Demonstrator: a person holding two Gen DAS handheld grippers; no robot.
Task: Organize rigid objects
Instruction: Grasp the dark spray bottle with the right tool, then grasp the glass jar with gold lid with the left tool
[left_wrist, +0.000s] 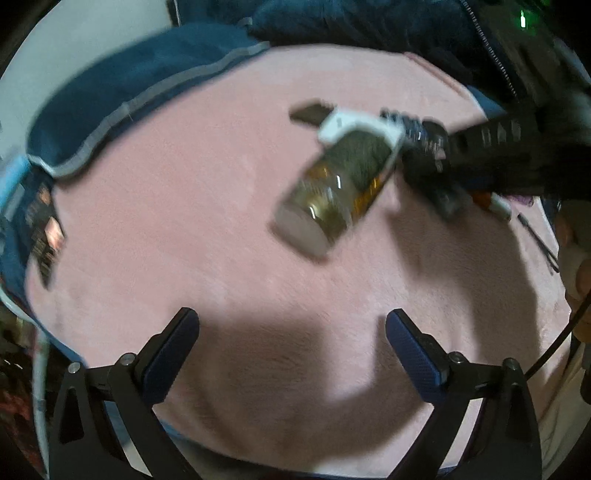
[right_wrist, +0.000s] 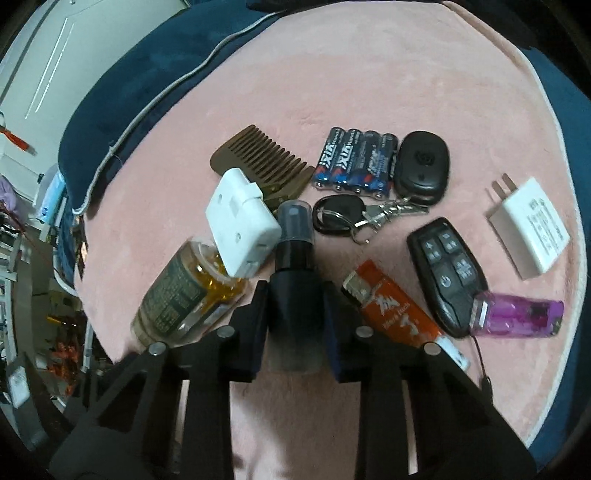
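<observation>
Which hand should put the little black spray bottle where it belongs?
The right one, probably. The right gripper already has its fingers closed around the black spray bottle. The left gripper is open and holds nothing, hanging over bare pink blanket.

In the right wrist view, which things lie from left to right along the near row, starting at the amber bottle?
Amber bottle → black spray bottle, held in the right tongs → orange lighter → black remote key → purple lighter.
</observation>
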